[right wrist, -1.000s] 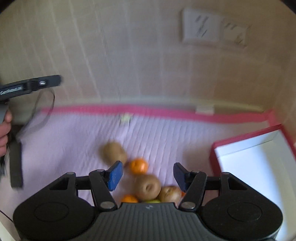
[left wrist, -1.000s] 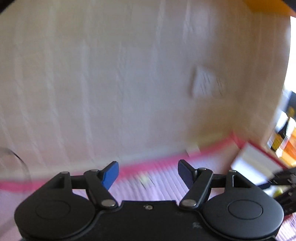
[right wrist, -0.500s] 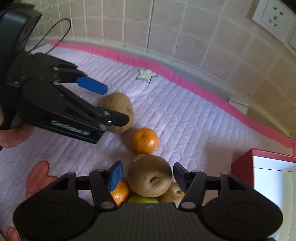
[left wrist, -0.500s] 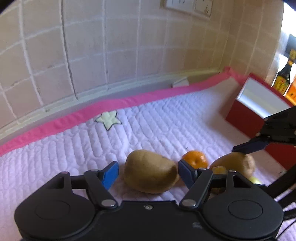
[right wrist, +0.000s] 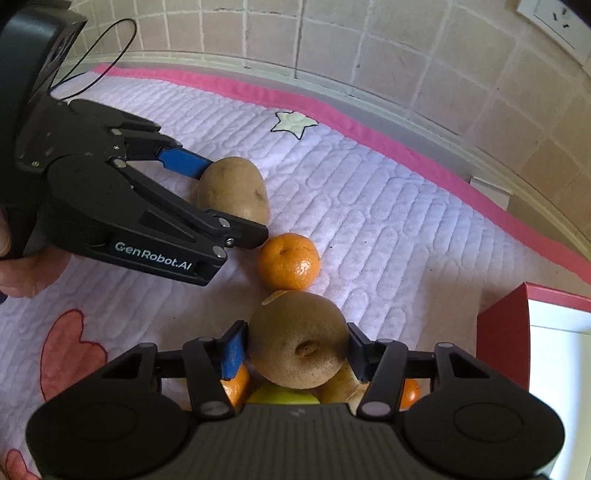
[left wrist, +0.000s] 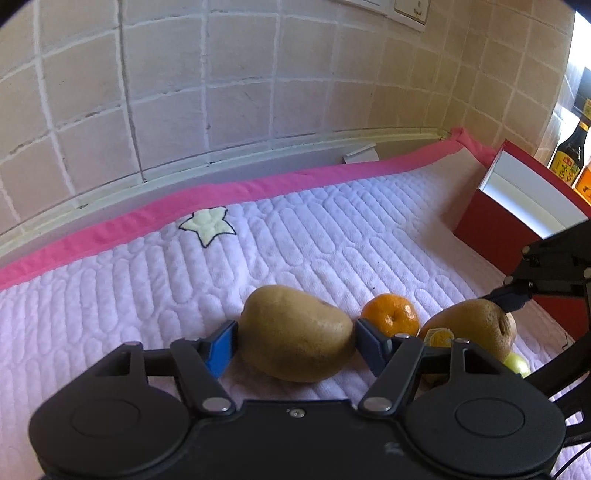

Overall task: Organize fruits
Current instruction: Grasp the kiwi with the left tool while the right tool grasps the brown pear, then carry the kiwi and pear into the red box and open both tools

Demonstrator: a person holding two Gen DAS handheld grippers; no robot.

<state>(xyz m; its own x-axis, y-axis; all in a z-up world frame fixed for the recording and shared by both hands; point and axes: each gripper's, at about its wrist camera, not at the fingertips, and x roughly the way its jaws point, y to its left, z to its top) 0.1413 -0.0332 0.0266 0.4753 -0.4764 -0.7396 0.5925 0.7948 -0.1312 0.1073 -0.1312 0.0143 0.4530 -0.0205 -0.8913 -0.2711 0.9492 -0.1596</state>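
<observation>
While my left tongs (left wrist: 294, 341) grip one potato (left wrist: 295, 332), my right tongs (right wrist: 293, 350) grip one kiwi (right wrist: 299, 345); three oranges (right wrist: 289, 261) show.

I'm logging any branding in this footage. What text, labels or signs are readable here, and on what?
"GenRobot.AI": white lettering on the side of the left gripper.
Bottle labels at the right edge: print too small to read.
Yellow sticker on the brown fruit: unreadable.
Nothing else carries text.

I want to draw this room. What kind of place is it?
Probably a kitchen counter: beige tiled wall, dark sauce bottles, and a white wall socket above a quilted pink-edged mat.
</observation>
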